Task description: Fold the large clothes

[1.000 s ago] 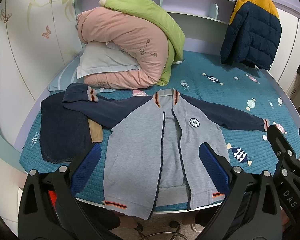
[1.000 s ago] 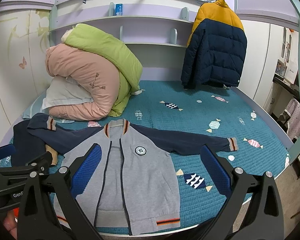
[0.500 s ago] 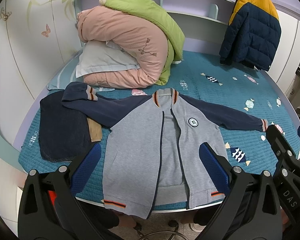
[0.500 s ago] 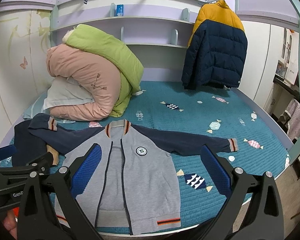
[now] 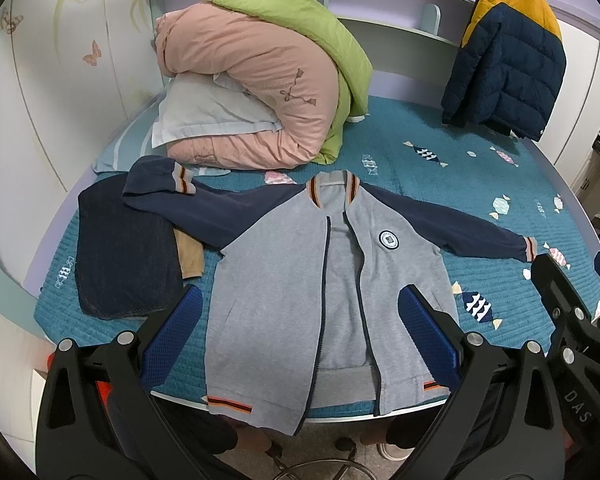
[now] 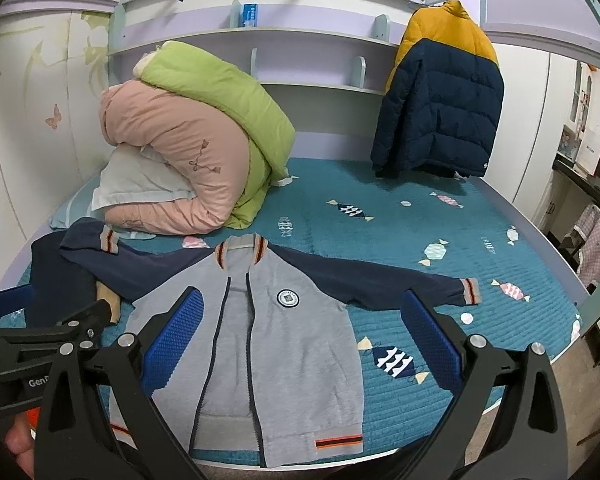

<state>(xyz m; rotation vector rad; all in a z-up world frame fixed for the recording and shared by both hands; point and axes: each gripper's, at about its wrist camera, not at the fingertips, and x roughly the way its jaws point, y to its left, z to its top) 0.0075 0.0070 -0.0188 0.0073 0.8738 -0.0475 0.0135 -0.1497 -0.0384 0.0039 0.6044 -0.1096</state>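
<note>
Grey, navy-sleeved jacket [image 5: 324, 280] lies unzipped, sleeves spread, hem overhanging.

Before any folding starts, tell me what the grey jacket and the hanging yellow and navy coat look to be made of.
The grey jacket looks like soft matte cotton-type fleece knit: heathered surface, ribbed striped cuffs and hem, limp drape over the bed's edge. Its navy sleeves look smoother, fibre unclear. The hanging coat looks like padded synthetic shell: puffy stitched channels with a slight sheen.

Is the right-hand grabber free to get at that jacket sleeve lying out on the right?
Probably yes. The right gripper is open and empty, and the navy sleeve lies flat on the bedspread with nothing on or across it.
</note>
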